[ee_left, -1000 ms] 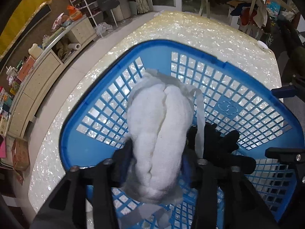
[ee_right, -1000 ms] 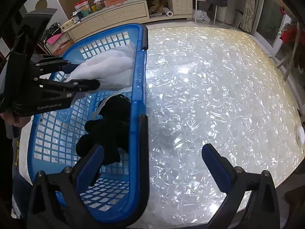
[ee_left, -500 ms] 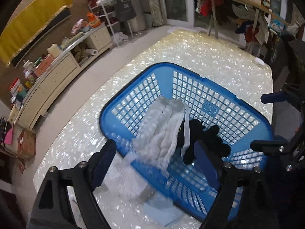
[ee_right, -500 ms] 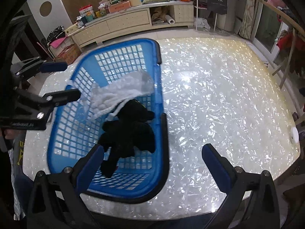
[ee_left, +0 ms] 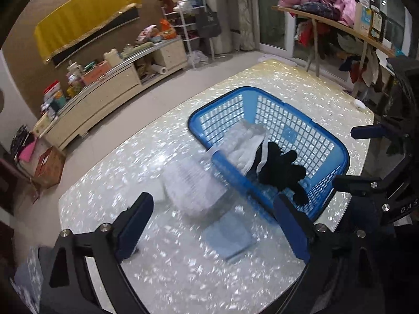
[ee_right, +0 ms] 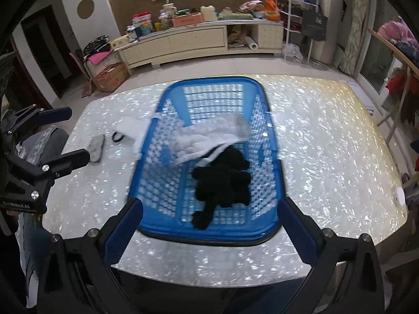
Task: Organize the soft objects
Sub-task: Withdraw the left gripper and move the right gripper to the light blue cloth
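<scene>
Two grippers, one basket: both tools hang above a pearly tabletop (ee_right: 327,157) in a cluttered living room.
Room: a long cream sideboard (ee_right: 199,40) loaded with boxes and bottles runs along a brown wall with a yellow cloth (ee_left: 86,18) hung on it; a rack of clothes (ee_left: 322,2) stands by the glass doors.
Table: white, flecked with shiny mother-of-pearl chips, taking up most of both views.
Blue basket (ee_right: 272,162): a rectangular lattice tub on the table, its long axis running away from the right wrist camera toward the sideboard.
White towel (ee_right: 209,138): a ribbed cloth lying crosswise inside the basket; one end is draped over the left rim and spills onto the table. A second ago it was clamped in the left gripper above the basket; it now lies free.
Black soft toy (ee_right: 222,180): in the basket, just nearer the right camera than the towel and touching it, its long axis roughly along the basket's.
Left gripper (ee_left: 213,225): jaws spread wide with nothing between them, having just been opening; the basket looks farther off than before.
Right gripper (ee_right: 209,227): jaws wide apart and empty, over the basket's near rim.
Light blue cloth (ee_left: 227,235): flat on the table beside the basket.
Small bits: a grey item (ee_right: 95,146) and a black loop (ee_right: 117,137) left of the basket.
</scene>
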